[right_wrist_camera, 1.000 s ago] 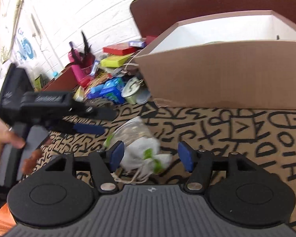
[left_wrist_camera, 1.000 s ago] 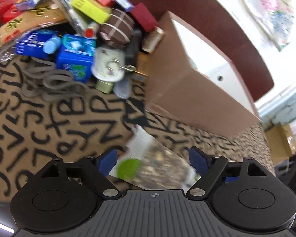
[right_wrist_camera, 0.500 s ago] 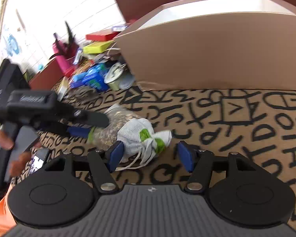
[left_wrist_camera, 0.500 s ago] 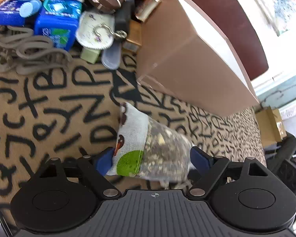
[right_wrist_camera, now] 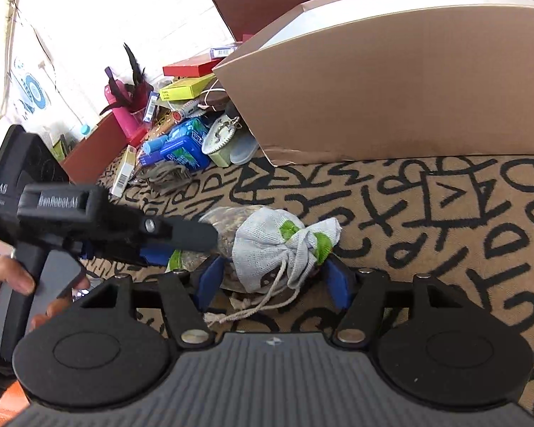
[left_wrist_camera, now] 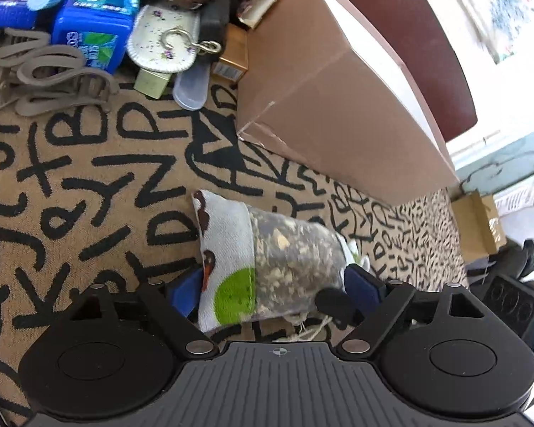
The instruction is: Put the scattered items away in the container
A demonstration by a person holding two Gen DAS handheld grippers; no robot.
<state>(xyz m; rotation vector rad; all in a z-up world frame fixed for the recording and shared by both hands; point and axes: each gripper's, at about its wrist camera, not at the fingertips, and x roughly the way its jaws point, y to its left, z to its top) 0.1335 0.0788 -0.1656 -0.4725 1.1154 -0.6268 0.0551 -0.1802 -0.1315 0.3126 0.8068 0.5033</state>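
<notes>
Our left gripper (left_wrist_camera: 272, 284) and right gripper (right_wrist_camera: 272, 277), both spread wide, straddle the drawstring pouch (right_wrist_camera: 267, 245) on the lettered rug near the cardboard box (right_wrist_camera: 409, 82); uneven closing could squeeze it out sideways.

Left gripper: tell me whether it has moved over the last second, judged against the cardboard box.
Yes. The left gripper has closed in on the pouch, which now sits between its open fingers; the cardboard box looms nearer.
</notes>
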